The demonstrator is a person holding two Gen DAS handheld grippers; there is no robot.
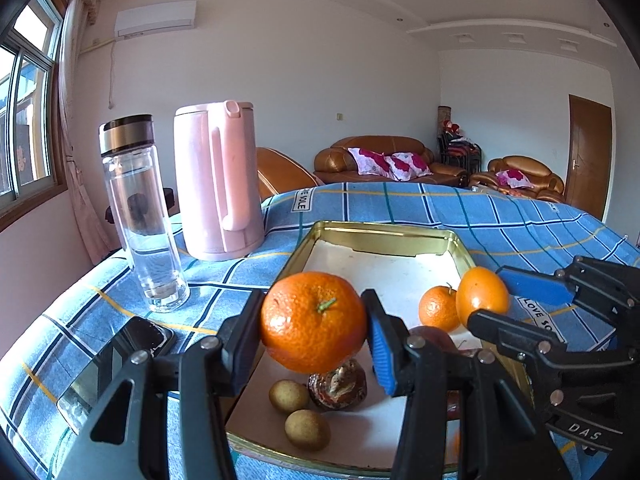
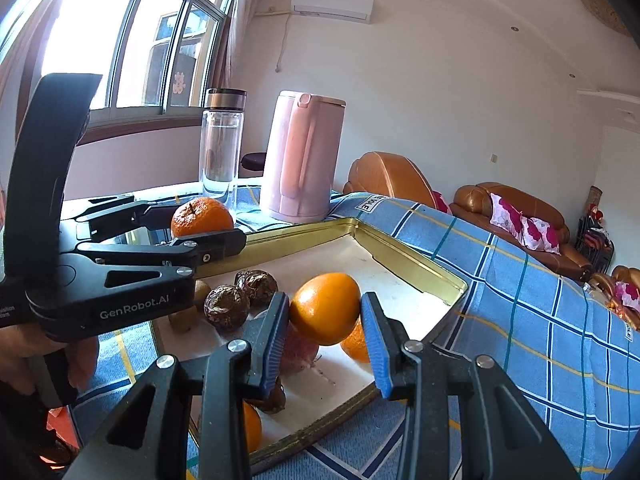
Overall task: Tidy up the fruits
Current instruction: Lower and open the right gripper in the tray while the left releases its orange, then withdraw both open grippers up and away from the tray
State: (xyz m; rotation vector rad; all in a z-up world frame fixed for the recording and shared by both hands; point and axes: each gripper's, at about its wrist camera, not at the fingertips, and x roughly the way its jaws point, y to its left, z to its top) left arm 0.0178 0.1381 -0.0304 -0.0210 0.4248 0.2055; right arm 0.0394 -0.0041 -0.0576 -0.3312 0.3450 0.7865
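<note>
Each hand-held gripper is clamped across a fruit's middle: left on a soft-skinned mandarin, right on a smooth, slippery orange; gentle pressure suits both.

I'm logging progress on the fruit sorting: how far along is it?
Done: several fruits already lie in the tray: two kiwis, dark fruits, a small orange. In hand: the left gripper holds a mandarin, the right gripper an orange, both above the tray. Left: setting both down.
</note>
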